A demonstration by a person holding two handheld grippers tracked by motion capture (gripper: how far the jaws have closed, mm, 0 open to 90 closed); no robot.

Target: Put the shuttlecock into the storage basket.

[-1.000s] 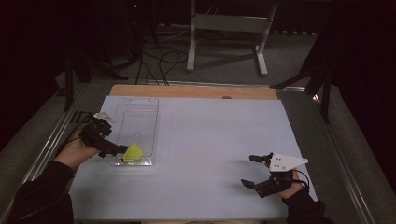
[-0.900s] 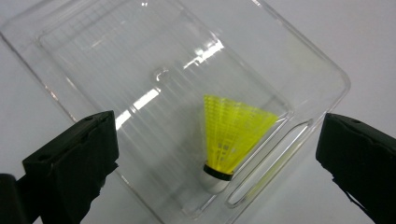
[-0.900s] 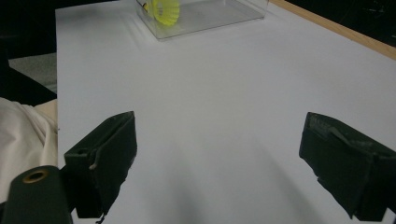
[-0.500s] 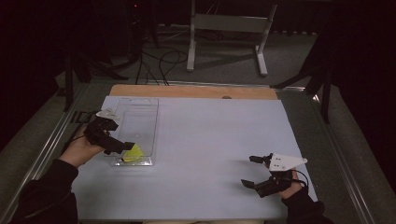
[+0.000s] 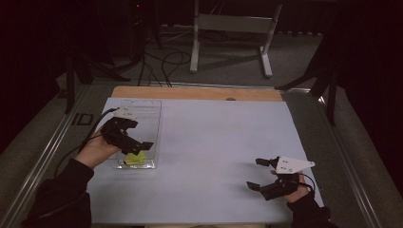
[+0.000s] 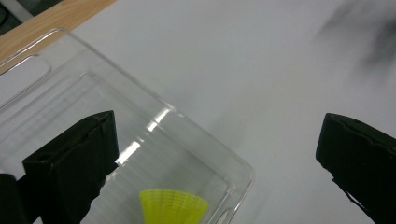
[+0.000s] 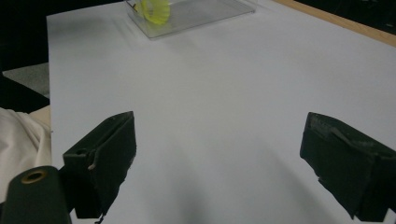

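Holding both tools over the white sheet (image 5: 204, 161), I start nearest to me: my right gripper (image 5: 264, 175) sits low at the near right corner, its jaws spread wide with nothing between them, and in the right gripper view only bare sheet lies under them. Farther out on the left, my left gripper (image 5: 139, 148) hangs above the near end of the clear plastic box (image 5: 147, 118), its jaws also spread wide and gripping nothing. In the left gripper view one jaw is over the box and the other is out over the sheet. The yellow ribbed cone (image 6: 173, 206) lies inside the box at its near end, just below that gripper. Beyond the sheet runs the table's wooden edge (image 5: 190, 92).
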